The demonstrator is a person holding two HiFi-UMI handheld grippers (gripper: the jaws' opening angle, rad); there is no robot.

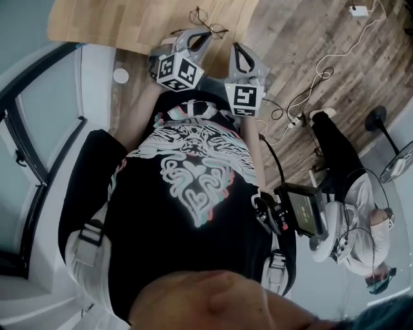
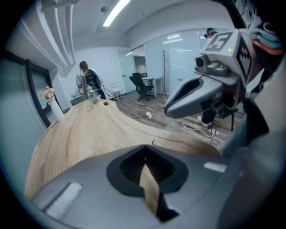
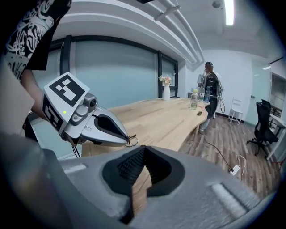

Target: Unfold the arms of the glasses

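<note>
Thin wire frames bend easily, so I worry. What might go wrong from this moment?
The left tool seems to pinch the glasses only at its very tip, so they may slip or twist. They sit near the table edge and might drop to the floor. The right tool is shut and must open first; a hasty grab may bend an arm.

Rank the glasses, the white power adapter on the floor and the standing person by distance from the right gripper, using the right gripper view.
1. glasses, just ahead-left, at the fingers of the left gripper.
2. white power adapter, on the floor, lower right.
3. standing person, by the far end of the table.
</note>
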